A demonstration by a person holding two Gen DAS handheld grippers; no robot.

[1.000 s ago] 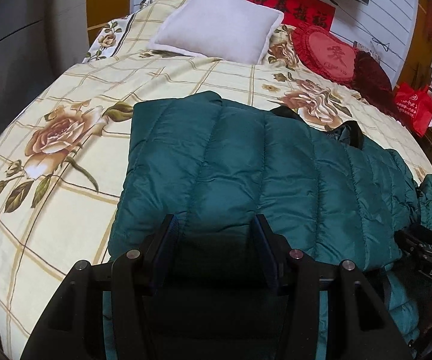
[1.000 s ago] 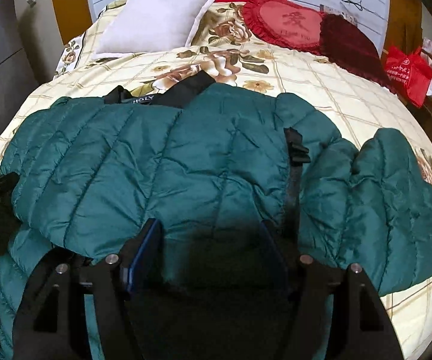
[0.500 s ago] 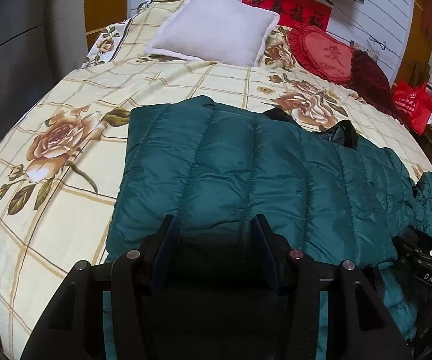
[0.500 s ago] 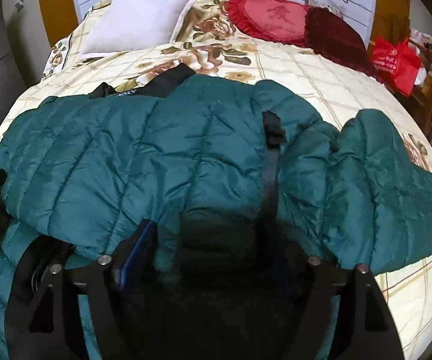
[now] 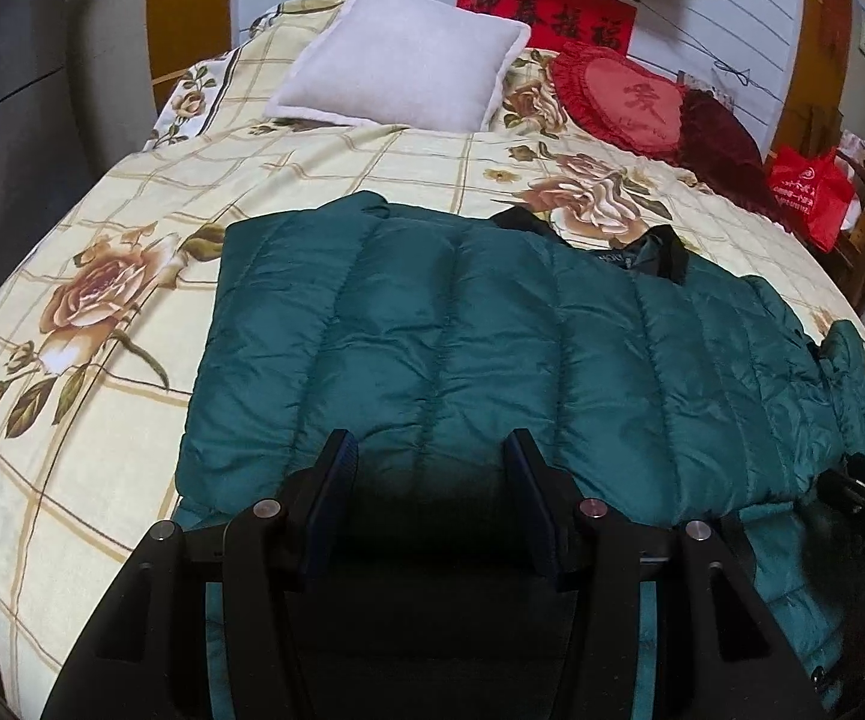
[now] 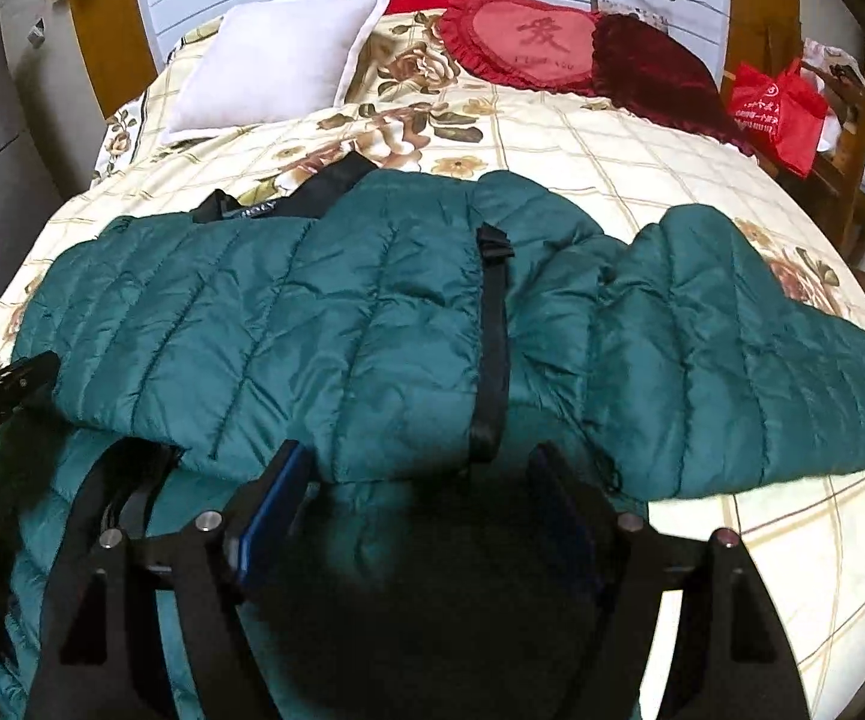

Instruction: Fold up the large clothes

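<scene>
Now both grippers (image 5: 429,450) (image 6: 420,462) apart over teal jacket (image 5: 462,348)

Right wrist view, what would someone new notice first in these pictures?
A big teal puffer jacket spreads across the near half of the floral bedspread, one sleeve flopped out to the right. At the head of the bed lie a white pillow and a red heart cushion. The right gripper hangs open over the jacket's near edge.
</scene>
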